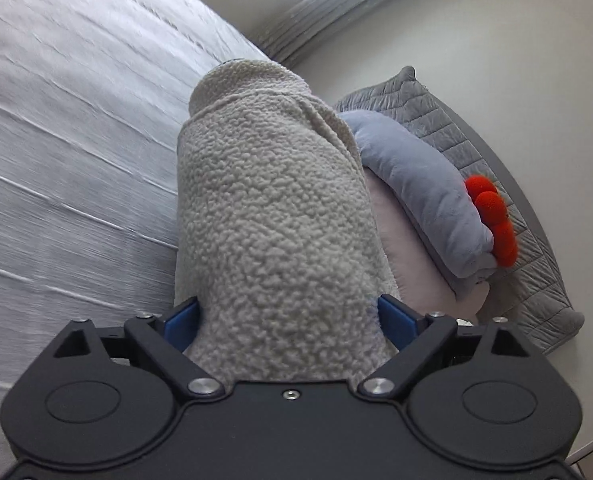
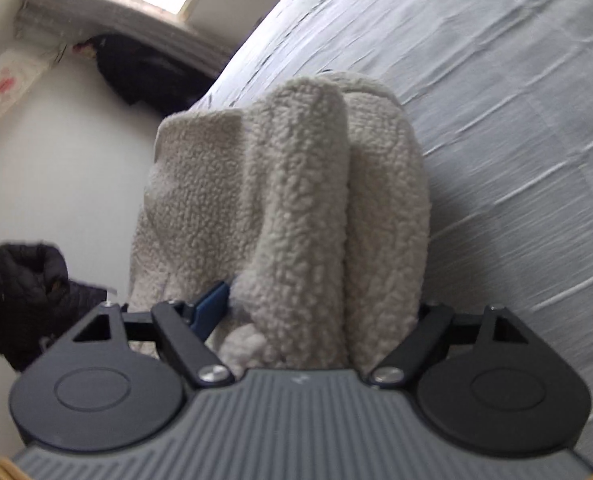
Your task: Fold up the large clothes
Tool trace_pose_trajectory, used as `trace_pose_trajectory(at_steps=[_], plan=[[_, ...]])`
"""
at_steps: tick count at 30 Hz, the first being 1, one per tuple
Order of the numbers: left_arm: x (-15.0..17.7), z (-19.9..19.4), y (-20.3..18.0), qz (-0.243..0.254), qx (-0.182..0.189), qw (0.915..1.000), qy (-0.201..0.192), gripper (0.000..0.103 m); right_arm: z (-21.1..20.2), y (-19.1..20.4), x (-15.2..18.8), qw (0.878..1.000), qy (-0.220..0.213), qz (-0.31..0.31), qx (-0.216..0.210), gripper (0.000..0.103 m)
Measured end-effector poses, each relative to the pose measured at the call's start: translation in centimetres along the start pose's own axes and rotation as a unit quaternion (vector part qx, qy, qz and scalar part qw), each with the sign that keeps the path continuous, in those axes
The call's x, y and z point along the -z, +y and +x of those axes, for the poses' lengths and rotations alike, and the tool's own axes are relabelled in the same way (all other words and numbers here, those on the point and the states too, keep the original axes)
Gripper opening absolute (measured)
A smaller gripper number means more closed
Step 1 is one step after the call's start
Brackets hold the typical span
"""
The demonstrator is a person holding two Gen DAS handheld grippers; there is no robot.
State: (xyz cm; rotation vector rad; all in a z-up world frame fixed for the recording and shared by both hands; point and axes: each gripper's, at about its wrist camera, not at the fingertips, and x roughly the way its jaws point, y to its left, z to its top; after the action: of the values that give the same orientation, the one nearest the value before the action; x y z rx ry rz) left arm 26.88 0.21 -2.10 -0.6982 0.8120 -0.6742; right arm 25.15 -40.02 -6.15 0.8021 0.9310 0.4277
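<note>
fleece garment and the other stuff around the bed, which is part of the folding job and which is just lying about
Part of the job:
fleece garment
left gripper
right gripper
bed sheet

Lying about:
blue-grey plush
grey quilted pillow
dark jacket

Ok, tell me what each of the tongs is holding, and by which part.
Both tongs straddle the bunched cream fleece garment: the left tongs and the right tongs each have a thick fold between wide jaws. Whether either grips it cannot be told.

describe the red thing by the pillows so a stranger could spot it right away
Beside the white bed a grey quilted pillow leans on the wall. Against it lies a blue-grey plush, its end tipped with bright red fuzzy balls, the only vivid colour there.
</note>
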Motion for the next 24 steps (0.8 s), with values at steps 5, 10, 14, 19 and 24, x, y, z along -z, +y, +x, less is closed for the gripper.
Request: trace_pose_trajectory(at_steps=[5, 10, 14, 19, 24], plan=[[-0.7, -7.9, 2.6, 0.006, -0.043, 0.9989, -0.018, 0.091, 4.0, 6.4, 3.0, 0.998, 0.038, -0.040, -0.005, 0.081], [-0.2, -11.1, 5.6, 0.050, -0.129, 0.9902, -0.022, 0.094, 9.2, 10.3, 5.7, 0.993, 0.059, -0.089, 0.054, 0.086], [-1.2, -12.6, 4.0, 0.096, -0.157, 0.9818, -0.049, 0.092, 8.3, 12.6, 6.4, 0.987, 0.026, -0.118, 0.101, 0.086], [-2.6, -11.5, 1.4, 0.190, -0.180, 0.9611, -0.089, 0.090, 5.1, 15.4, 7.2, 0.966, -0.076, -0.174, 0.173, 0.085], [-4.0, -5.6, -1.1, 0.233, -0.185, 0.9494, -0.100, 0.090, 5.5, 17.6, 6.0, 0.958, -0.136, -0.199, 0.157, 0.054]])
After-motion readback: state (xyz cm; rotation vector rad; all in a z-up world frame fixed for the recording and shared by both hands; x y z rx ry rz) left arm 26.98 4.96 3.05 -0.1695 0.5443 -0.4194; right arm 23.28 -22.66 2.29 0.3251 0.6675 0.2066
